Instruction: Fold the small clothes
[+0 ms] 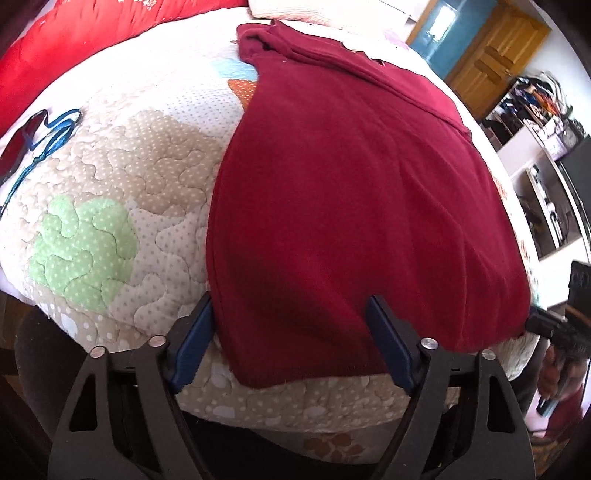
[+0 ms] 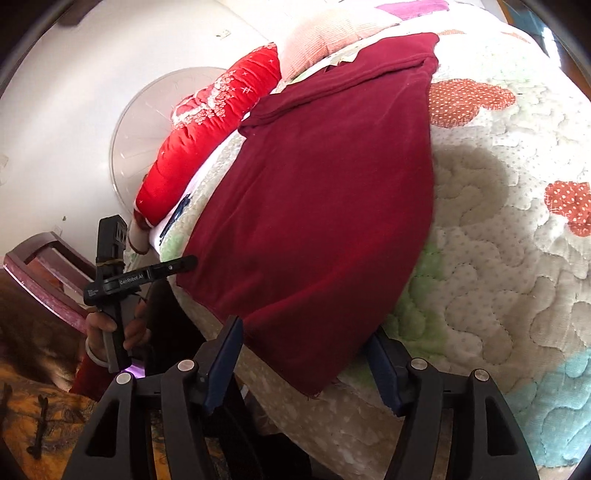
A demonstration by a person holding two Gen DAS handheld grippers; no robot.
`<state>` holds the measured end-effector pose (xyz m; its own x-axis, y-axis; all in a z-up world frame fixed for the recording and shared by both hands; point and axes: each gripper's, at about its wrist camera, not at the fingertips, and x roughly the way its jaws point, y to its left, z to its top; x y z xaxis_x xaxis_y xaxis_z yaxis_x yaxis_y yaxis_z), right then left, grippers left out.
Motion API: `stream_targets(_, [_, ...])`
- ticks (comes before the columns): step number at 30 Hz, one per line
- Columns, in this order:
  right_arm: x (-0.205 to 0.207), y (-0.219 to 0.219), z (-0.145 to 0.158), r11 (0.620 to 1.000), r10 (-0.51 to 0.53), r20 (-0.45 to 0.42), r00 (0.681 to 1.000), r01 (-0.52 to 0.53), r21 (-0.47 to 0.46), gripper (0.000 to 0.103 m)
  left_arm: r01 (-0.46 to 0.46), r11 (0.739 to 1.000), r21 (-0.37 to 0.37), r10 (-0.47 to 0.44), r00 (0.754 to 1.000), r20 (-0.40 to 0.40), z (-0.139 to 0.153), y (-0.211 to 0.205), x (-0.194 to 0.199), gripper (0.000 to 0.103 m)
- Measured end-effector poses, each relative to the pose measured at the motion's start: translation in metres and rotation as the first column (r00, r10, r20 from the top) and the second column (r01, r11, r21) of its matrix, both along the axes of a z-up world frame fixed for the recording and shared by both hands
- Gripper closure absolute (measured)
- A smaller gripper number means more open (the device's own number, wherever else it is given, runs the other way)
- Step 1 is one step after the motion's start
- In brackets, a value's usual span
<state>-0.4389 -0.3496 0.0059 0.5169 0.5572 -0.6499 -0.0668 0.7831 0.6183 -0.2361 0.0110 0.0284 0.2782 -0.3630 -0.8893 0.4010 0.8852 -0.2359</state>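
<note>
A dark red garment (image 1: 351, 192) lies flat on the quilted bed, its sides folded in, its hem toward me. It also shows in the right wrist view (image 2: 325, 206). My left gripper (image 1: 291, 325) is open, its blue pads straddling the near left corner of the hem. My right gripper (image 2: 306, 350) is open, its pads on either side of the near right corner. Neither holds the cloth. The left gripper also shows in the right wrist view (image 2: 181, 264), at the hem's other corner.
The patchwork quilt (image 1: 110, 192) covers the bed. A red duvet (image 2: 207, 136) and a pink pillow (image 2: 332, 33) lie at the head. Dark glasses on a blue cord (image 1: 40, 133) lie at the far left. Shelves (image 1: 546, 155) and a wooden door (image 1: 495, 55) stand beyond.
</note>
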Motion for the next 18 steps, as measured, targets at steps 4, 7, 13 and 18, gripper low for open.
stream_targets(4, [0.003,0.001,-0.001,1.000,0.014,0.011,1.000,-0.014,0.004,0.049,-0.007,1.000,-0.018,0.007,1.000,0.004,0.000,0.006,-0.001,0.041])
stream_targets(7, [0.008,0.004,-0.004,1.000,0.009,0.008,1.000,-0.010,0.012,0.080,-0.001,0.999,-0.038,0.001,1.000,0.001,0.002,0.007,0.001,0.065])
stream_targets(13, [0.011,0.006,0.000,0.998,0.037,0.032,0.999,-0.039,0.048,0.089,0.021,0.998,-0.051,-0.020,1.000,0.011,0.013,0.004,0.003,0.088])
stream_targets(18, [0.016,-0.002,0.016,0.997,0.041,0.093,0.995,-0.047,0.056,0.090,0.013,0.997,-0.070,-0.009,0.999,0.050,0.030,-0.001,0.010,0.091])
